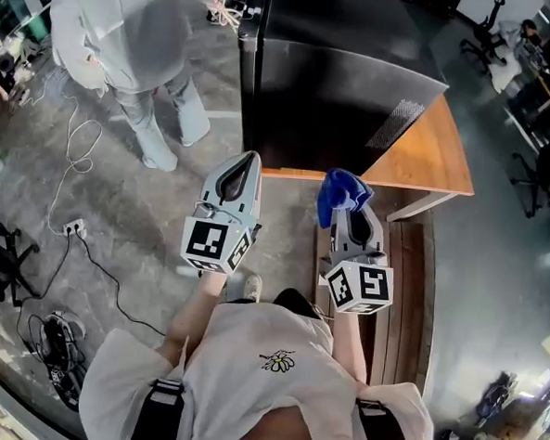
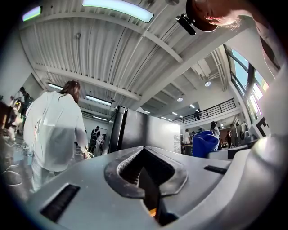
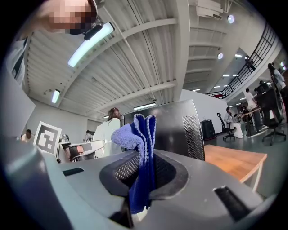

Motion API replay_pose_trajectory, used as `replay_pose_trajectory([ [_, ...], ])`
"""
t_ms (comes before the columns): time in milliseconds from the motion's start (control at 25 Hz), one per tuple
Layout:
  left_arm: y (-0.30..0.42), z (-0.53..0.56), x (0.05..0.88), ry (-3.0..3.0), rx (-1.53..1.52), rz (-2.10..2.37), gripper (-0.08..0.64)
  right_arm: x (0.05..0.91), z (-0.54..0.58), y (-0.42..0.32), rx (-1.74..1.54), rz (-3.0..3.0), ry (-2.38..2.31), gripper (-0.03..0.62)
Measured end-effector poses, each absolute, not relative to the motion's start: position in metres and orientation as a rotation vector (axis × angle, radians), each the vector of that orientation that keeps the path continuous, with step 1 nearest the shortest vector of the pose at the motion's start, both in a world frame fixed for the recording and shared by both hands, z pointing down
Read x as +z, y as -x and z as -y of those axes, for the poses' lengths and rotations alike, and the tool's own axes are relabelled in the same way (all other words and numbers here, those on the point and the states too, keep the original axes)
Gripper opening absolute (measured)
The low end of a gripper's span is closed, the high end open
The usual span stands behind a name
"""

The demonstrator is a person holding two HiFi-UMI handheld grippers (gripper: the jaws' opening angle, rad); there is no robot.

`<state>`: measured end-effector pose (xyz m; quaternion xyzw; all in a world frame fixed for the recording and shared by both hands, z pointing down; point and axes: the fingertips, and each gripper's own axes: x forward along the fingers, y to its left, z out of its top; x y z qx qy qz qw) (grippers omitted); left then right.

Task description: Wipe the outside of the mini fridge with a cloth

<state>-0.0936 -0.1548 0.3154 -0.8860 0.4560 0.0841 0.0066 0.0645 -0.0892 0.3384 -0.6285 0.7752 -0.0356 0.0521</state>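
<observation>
Seen from above, one black mini fridge [image 1: 331,69] stands on one wooden table [image 1: 427,159] in the upper centre of the frame. Below it, a person holds two grippers side by side. The left gripper [image 1: 249,162], at centre left, has its jaws pressed together with nothing between them. The right gripper [image 1: 353,219], at centre right, is clamped on one blue cloth [image 1: 340,192], which bunches up above its jaws just in front of the fridge's lower edge, apart from it. One other person in pale clothes [image 1: 128,38] stands at the upper left on the grey floor [image 1: 37,153].
</observation>
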Motion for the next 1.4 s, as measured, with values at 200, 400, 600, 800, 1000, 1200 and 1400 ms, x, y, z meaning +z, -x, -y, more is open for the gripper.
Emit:
replay_pose_trajectory([
  [200, 0.076, 0.171, 0.320, 2.754, 0.220, -1.483, 0.005, 0.348, 0.112, -0.083, -0.175, -2.388, 1.884, 0.061],
  [400, 0.083, 0.178, 0.317, 2.693, 0.211, -1.579, 0.005, 0.338, 0.131, -0.080, -0.185, -2.419, 1.775, 0.061],
  [600, 0.094, 0.182, 0.322, 2.646, 0.192, -1.662, 0.005, 0.304, 0.162, -0.033, -0.117, -2.482, 1.563, 0.061],
  [800, 0.122, 0.183, 0.318, 2.574, 0.184, -1.717, 0.005, 0.251, 0.209, 0.036, 0.009, -2.471, 1.419, 0.061],
  [1000, 0.152, 0.182, 0.315, 2.527, 0.199, -1.790, 0.005, 0.216, 0.247, 0.079, 0.081, -2.460, 1.451, 0.061],
  [1200, 0.168, 0.181, 0.321, 2.509, 0.203, -1.839, 0.005, 0.211, 0.266, 0.091, 0.090, -2.432, 1.535, 0.061],
  [1400, 0.182, 0.184, 0.325, 2.499, 0.208, -1.860, 0.005, 0.217, 0.278, 0.098, 0.117, -2.422, 1.606, 0.061],
])
